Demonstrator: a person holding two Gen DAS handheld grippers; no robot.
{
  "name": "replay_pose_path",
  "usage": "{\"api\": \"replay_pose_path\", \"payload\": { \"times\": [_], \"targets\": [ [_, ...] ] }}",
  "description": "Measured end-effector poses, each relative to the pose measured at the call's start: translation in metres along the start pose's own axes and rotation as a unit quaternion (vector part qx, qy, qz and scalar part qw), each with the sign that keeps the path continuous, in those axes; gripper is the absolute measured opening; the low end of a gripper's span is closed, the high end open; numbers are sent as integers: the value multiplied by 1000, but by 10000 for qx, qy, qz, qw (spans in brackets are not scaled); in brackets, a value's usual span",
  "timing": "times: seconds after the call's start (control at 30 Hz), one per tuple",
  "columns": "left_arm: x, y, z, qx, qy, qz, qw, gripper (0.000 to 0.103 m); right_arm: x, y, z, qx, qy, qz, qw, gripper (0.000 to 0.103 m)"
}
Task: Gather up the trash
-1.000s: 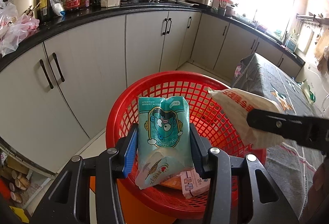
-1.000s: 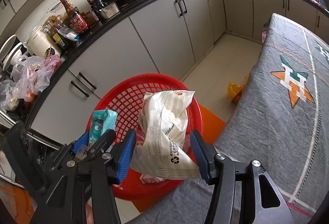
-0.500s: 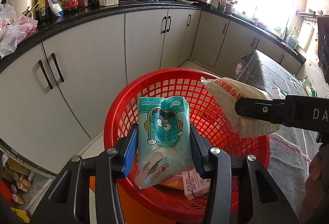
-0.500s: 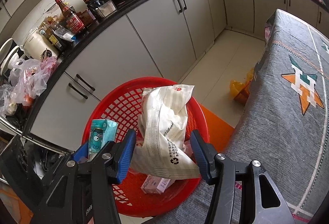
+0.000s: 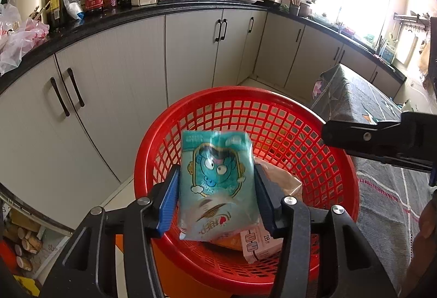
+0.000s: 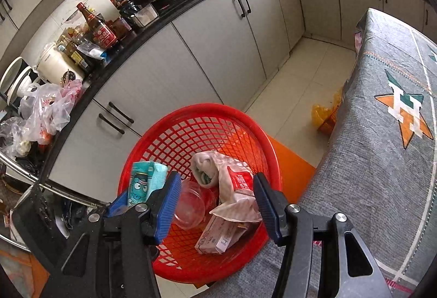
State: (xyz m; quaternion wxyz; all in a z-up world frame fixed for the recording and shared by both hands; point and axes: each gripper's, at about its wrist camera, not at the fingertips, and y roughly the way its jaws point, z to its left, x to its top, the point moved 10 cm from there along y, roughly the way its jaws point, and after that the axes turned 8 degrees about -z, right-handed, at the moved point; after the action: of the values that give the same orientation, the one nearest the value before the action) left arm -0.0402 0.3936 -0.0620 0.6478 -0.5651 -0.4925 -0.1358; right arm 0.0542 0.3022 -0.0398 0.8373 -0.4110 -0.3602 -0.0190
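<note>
Teal cartoon snack packet (image 5: 217, 186) upright over red mesh basket (image 5: 273, 117); crumpled white bag (image 6: 232, 183) inside

Glossy red plastic mesh basket (image 5: 273, 106)

The teal snack bag (image 5: 217, 186) is showing motion blur, its lower print unreadable, and it is hiding part of the pink box (image 5: 260, 243) lying in the red basket (image 5: 314, 134). The basket's near rim is disappearing behind the left gripper (image 5: 217, 198), whose jaws are opening.
</note>
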Motion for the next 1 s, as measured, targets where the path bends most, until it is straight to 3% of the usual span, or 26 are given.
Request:
{"api": "replay_pose_path", "payload": {
  "times": [0.1, 0.17, 0.3, 0.47, 0.57, 0.77, 1.0],
  "targets": [
    [1, -2, 0, 33, 26, -37, 10000, 55, 2, -6, 1, -16, -23, -66, 10000, 60],
    [2, -4, 1, 63, 22, -78, 9999, 64, 4, -12, 1, -24, -54, -148, 9999, 60],
    [6, -10, 0, 98, 37, -233, 9997, 67, 7, -26, 0, -61, -72, -310, 9995, 62],
    [19, -34, 5, 257, -24, -669, 9974, 86, 9, -52, -6, -329, -256, -666, 9969, 80],
    [27, -56, 10, 624, 80, -1018, 9928, 94, 4, -70, -8, -597, -478, -876, 9932, 86],
    [24, -99, 10, 1438, 477, -1417, 9782, 101, -17, -101, -14, -995, -801, -1122, 9854, 91],
    [6, -140, -12, 1762, 1223, -1680, 9622, 102, -45, -152, -28, -1436, -1074, -1427, 9734, 93]
  ]
}}
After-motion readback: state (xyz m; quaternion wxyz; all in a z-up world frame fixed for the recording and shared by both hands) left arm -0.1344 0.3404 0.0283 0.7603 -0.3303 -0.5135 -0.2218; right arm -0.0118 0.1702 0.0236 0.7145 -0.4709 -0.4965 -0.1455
